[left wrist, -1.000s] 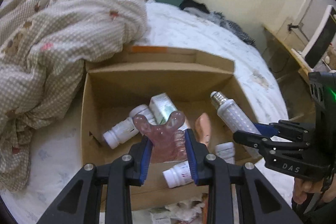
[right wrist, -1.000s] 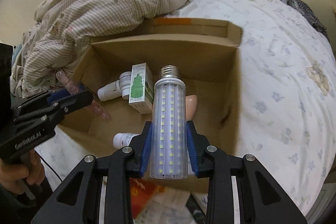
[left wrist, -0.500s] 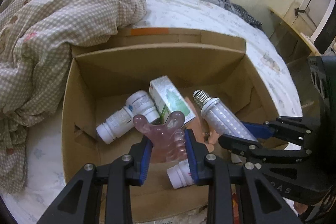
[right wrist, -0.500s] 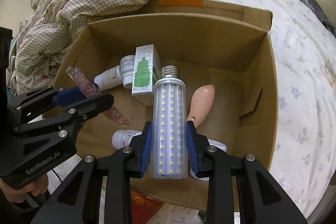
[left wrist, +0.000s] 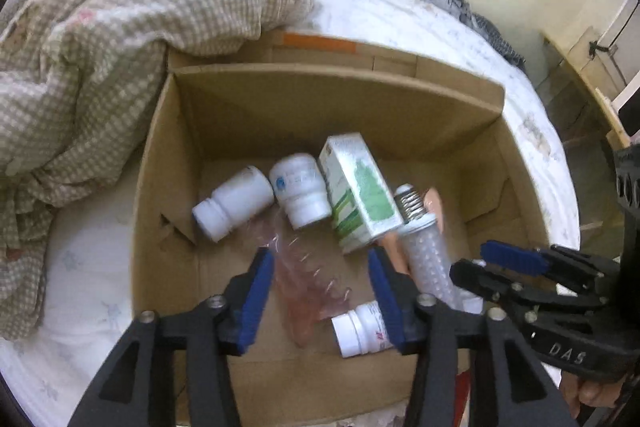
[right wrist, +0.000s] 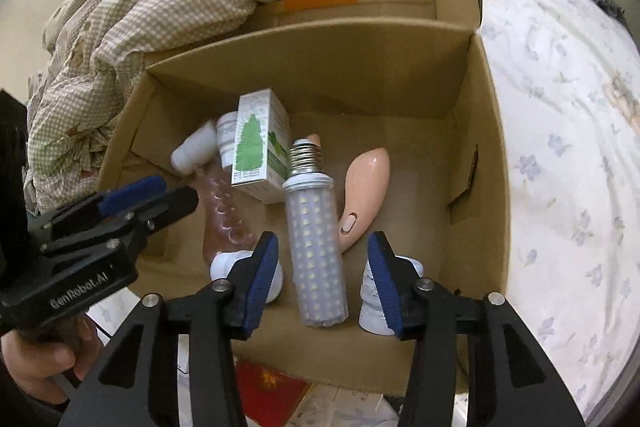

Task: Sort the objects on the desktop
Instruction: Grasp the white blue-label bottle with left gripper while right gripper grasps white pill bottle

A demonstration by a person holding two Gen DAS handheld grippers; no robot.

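Both hand-held grippers, left and right, are spread wide over the box, holding nothing. Bulb and pink massager lie loose inside, apparently dropped for sorting. Box sits on the bed.

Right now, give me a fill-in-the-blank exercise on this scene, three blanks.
1. Both grippers, left and right, have their jaws ____.
2. The LED corn bulb lies inside the ____ box.
3. The tree printed on the small carton is ____.

Missing words: open; cardboard; green
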